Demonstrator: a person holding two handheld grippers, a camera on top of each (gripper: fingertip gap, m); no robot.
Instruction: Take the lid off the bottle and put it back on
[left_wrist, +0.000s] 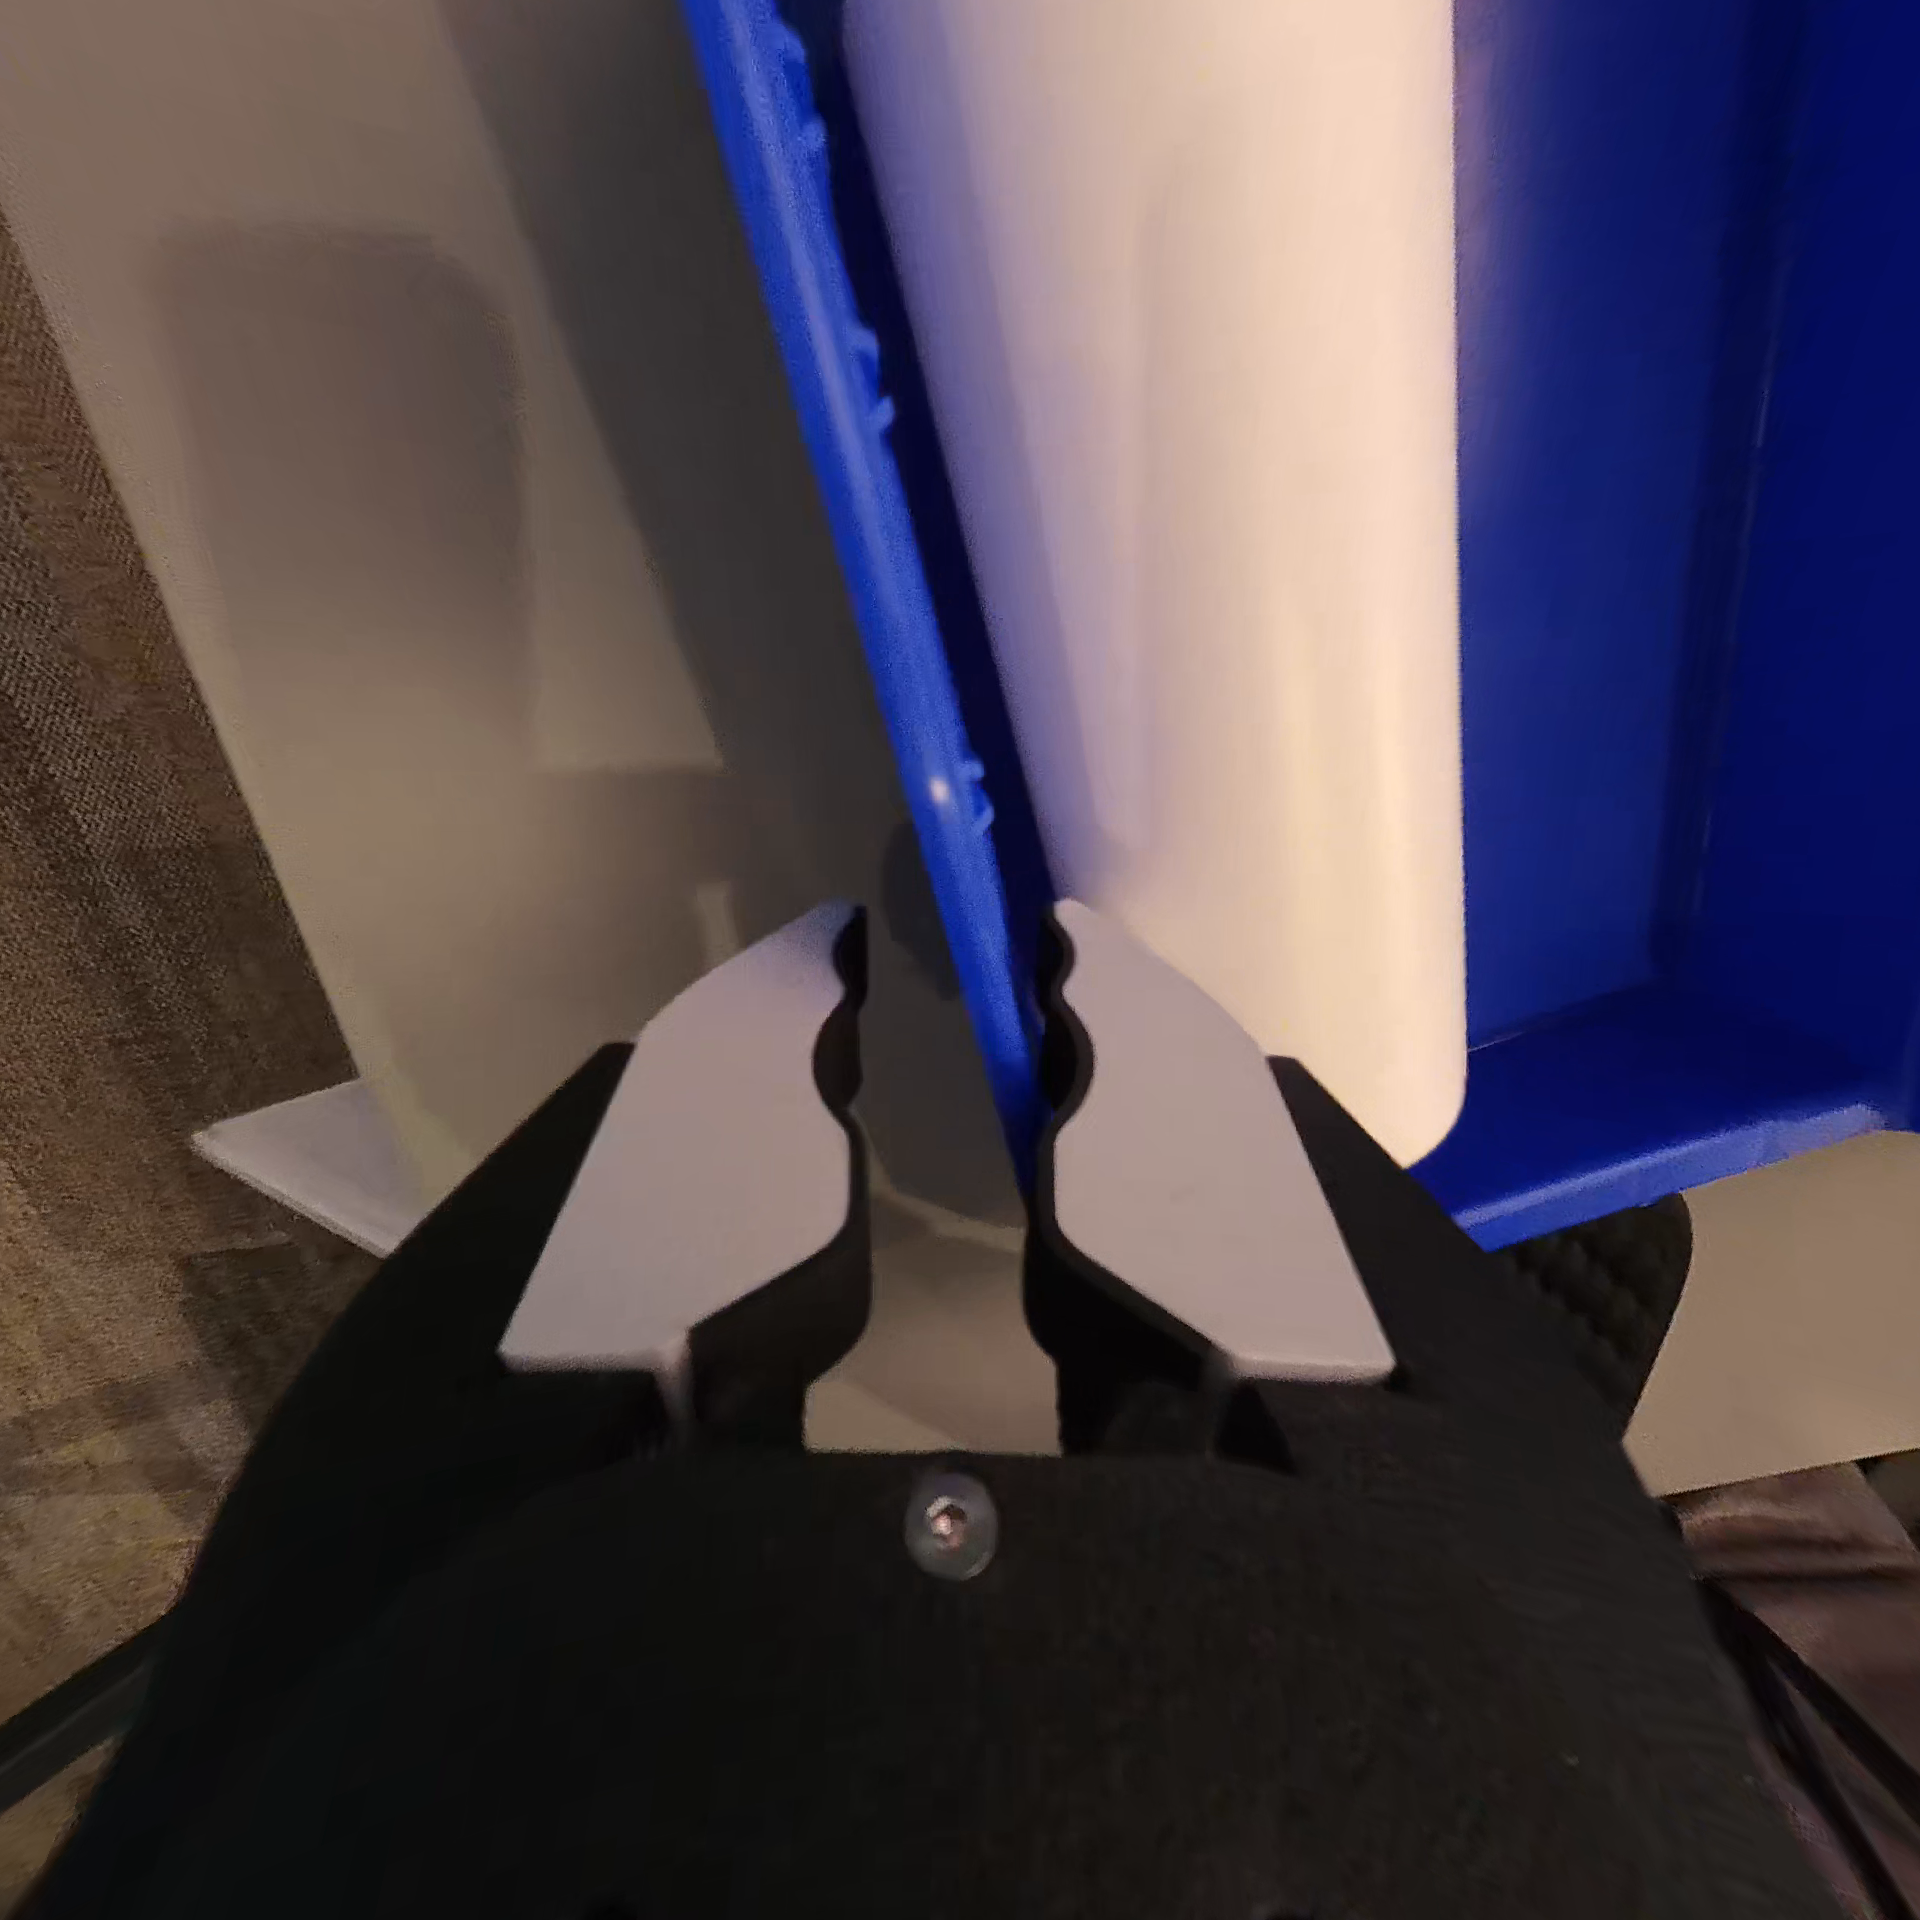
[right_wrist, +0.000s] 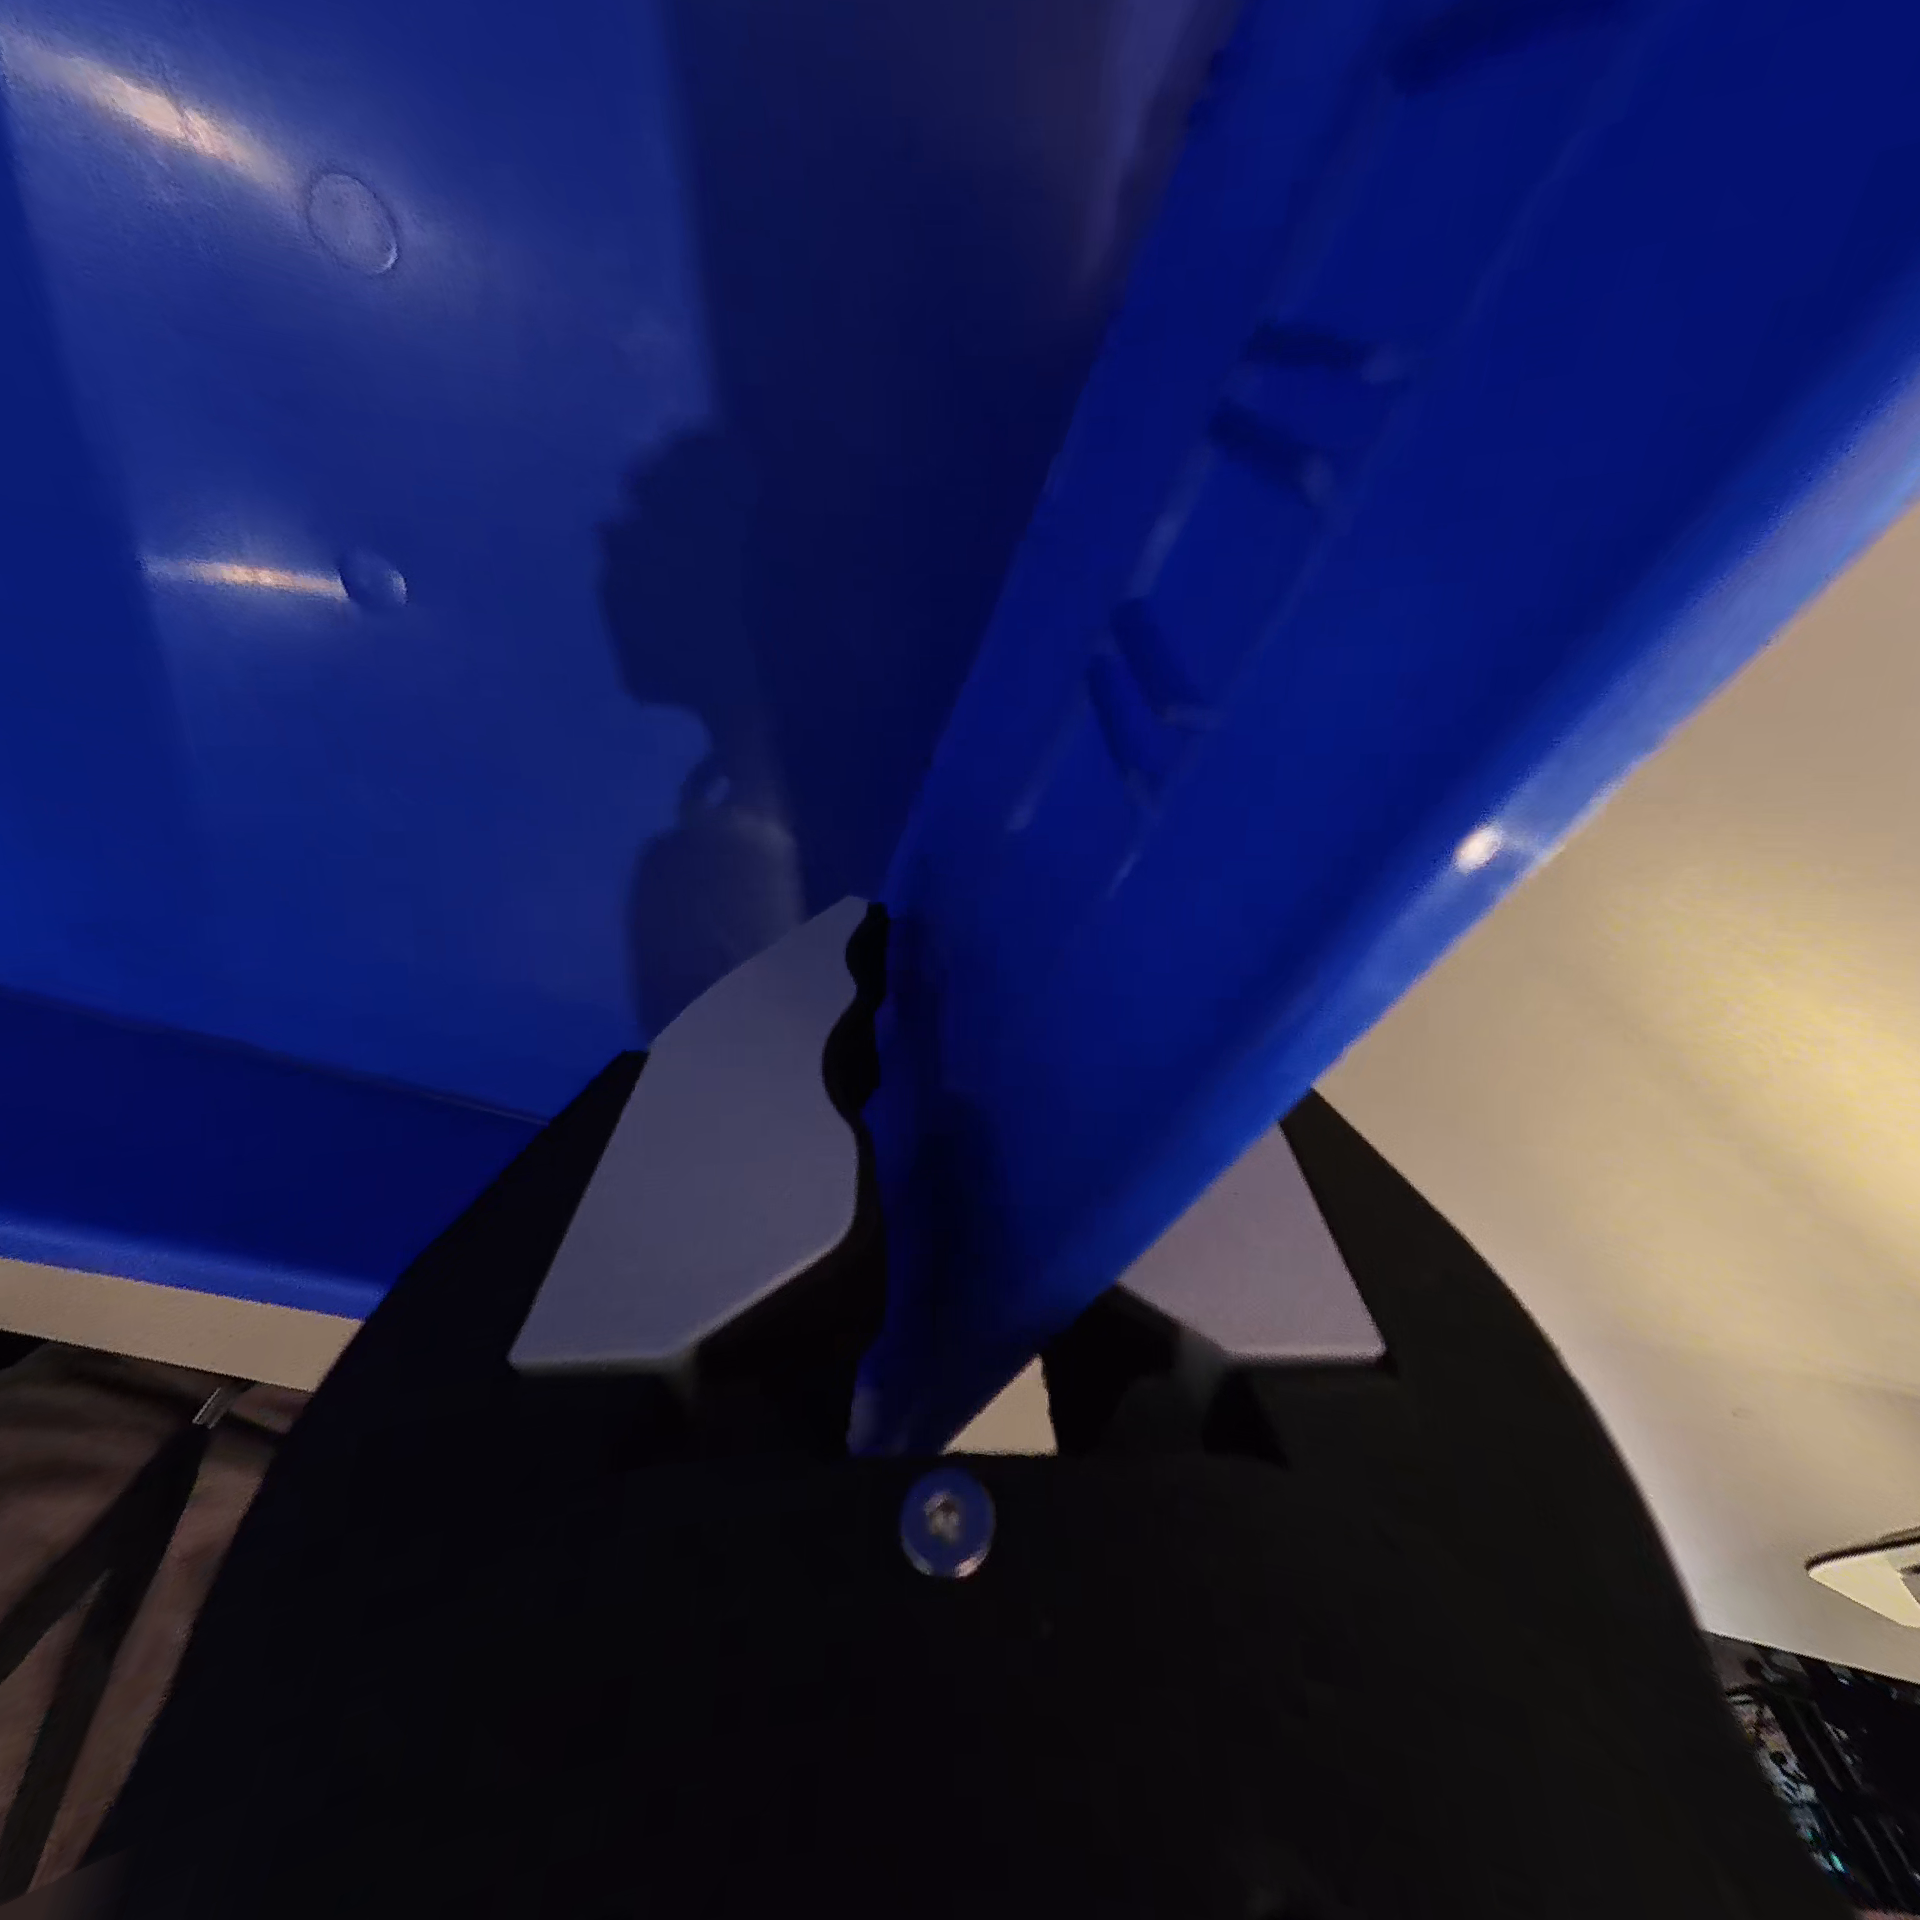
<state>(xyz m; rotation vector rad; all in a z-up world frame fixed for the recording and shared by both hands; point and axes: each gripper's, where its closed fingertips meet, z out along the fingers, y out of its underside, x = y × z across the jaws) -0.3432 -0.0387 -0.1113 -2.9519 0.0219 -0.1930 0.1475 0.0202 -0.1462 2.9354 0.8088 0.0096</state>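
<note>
At the near edge of a white table (left_wrist: 436, 582), the left gripper (left_wrist: 951, 1023) pinches the thin side wall of a glossy blue plastic bin (left_wrist: 1621, 582); carpet (left_wrist: 104, 831) lies open to its left. Only the left wrist view shows a blurred, pale smooth shape (left_wrist: 1195, 520) inside the bin; whether it is the bottle is unclear. The right gripper (right_wrist: 883, 1029) likewise clamps the bin's opposite ribbed rim (right_wrist: 1195, 675), with bare table beyond.
</note>
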